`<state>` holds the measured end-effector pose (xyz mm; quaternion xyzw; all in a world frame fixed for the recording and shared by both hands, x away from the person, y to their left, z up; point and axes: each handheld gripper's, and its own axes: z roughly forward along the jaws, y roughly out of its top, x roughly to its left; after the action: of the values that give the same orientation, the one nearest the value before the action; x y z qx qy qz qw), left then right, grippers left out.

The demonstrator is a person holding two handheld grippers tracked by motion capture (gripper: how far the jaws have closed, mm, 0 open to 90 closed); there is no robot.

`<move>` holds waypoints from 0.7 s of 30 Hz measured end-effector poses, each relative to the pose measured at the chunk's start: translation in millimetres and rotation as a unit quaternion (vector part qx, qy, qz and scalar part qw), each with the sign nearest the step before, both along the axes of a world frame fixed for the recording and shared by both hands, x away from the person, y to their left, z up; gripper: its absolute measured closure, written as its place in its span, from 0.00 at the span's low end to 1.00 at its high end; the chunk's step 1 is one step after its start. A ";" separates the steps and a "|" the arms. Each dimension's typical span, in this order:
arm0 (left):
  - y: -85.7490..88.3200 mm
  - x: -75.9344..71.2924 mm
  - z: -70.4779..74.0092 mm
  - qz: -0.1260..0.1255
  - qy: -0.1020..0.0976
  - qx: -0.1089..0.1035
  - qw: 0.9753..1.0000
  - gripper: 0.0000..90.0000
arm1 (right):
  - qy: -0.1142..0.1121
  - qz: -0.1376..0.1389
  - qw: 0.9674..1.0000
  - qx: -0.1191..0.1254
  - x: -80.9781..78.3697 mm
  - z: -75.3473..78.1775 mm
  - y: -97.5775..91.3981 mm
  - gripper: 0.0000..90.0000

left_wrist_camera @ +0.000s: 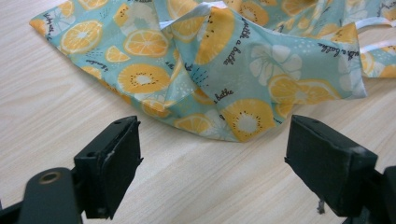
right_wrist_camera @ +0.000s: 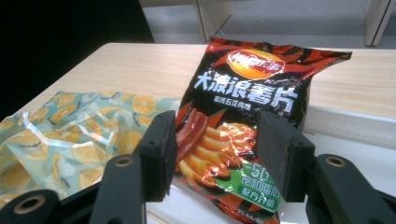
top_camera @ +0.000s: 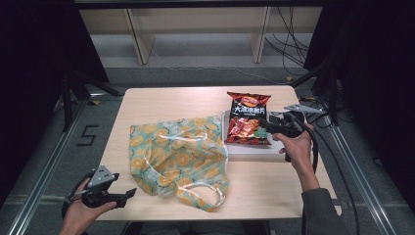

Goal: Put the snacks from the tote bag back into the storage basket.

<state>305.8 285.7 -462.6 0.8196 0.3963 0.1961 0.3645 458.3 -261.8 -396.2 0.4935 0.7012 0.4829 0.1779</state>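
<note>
The chip bag [top_camera: 248, 119] lies on a white tray [top_camera: 254, 149] just right of the fruit-print tote bag [top_camera: 176, 156], its lower end pointing toward the person. The right gripper [top_camera: 268, 125] sits at the chip bag's right edge with its jaws parted and nothing pinched between them; in the right gripper view the black pads [right_wrist_camera: 161, 151] frame the packet's lower half without pressing on it. Judging by this, the step in hand is taking hold of the packet — best done by biting a flat seam or the crimped lower edge rather than the puffed middle, which would slip or crush.

The left gripper [top_camera: 128, 194] rests near the tote's lower-left corner, released, its jaws wide over bare table [left_wrist_camera: 56, 107] with the cloth's hem just ahead. It is well placed to lift that hem and open a mouth for the packet.

In the way: the tote lies flat and crumpled, handles [top_camera: 205, 196] sprawled toward the person, so no opening is ready yet.
</note>
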 end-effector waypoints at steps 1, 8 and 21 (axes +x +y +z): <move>0.5 -0.8 1.1 -0.001 0.002 0.004 1.000 0.19 | 0.003 0.001 1.000 0.004 -2.7 0.8 1.0 0.53; 3.1 2.5 3.2 -0.025 -0.015 0.023 0.999 0.19 | -0.002 0.005 1.000 0.003 -14.5 -0.5 3.2 0.50; 1.4 0.2 2.9 -0.017 -0.010 0.017 1.000 0.19 | 0.005 0.019 0.999 -0.035 -45.7 -4.5 15.1 0.48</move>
<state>306.0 287.1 -459.7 0.8303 0.3749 0.2049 0.3578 412.6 -246.7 -400.7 0.4759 0.7277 0.4592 0.1823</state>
